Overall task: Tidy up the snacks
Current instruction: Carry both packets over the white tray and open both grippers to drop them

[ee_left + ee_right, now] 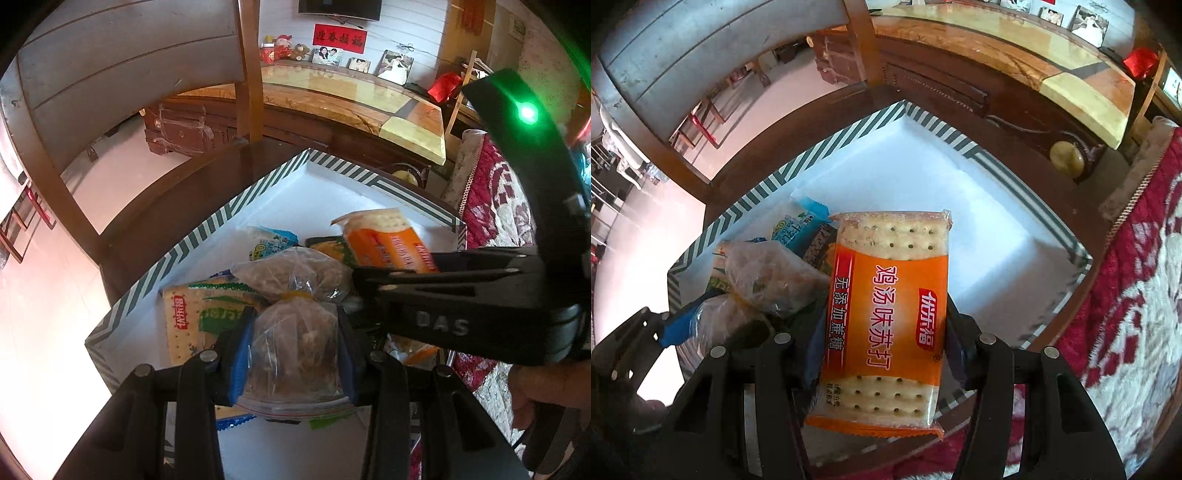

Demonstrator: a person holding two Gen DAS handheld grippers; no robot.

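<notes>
Our left gripper grips a clear bag of brown snacks, its blue pads pressed on the bag's 2 sides, over the near part of the white box with the striped rim. In this left wrist view we see a green cracker pack lying in the box just beside the bag, a second clear bag farther in, and a blue packet beyond that toward the box's far corner. Our right gripper reaches in across the box, clamped on an orange cracker pack. A hand holds its handle outside the box, over a red quilt.

From the right wrist view, our right gripper holds the orange cracker pack lengthwise between its 2 fingers, above the box, whose far half is bare. Beside the pack lie a clear bag and the blue packet, both inside the box. We see 1 blue pad of our left gripper at the box's near corner.
</notes>
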